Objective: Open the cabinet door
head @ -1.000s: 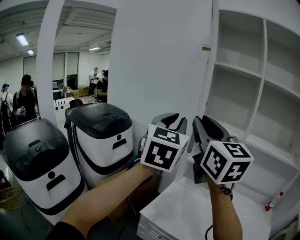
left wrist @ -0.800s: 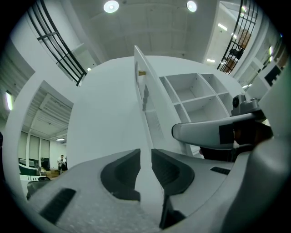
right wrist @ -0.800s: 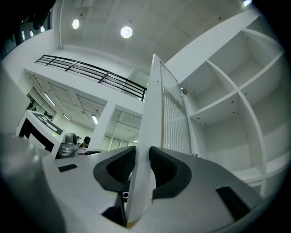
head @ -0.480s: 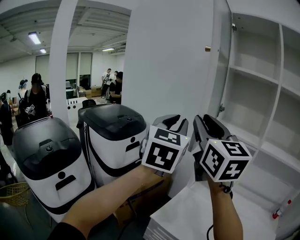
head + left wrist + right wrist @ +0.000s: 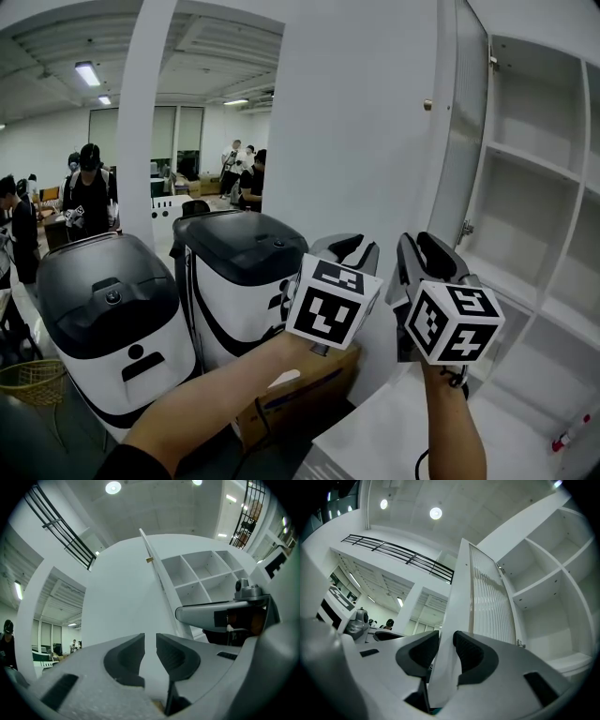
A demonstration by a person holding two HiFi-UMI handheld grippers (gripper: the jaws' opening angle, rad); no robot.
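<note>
We hold our left gripper (image 5: 345,248) and right gripper (image 5: 424,251) side by side, tilted slightly upward, jaws apart.

Reads as an open-plan lab or workshop hall — two white pod-shaped machines (image 5: 112,319) with black lids parked on the floor, a cardboard box (image 5: 300,398) beside them, strip lights (image 5: 86,73) on the ceiling, glazed partitions (image 5: 173,136), people (image 5: 89,197) standing at the back. Mezzanine railing (image 5: 401,557) overhead; white cabinet shelving (image 5: 539,169) alongside.
</note>
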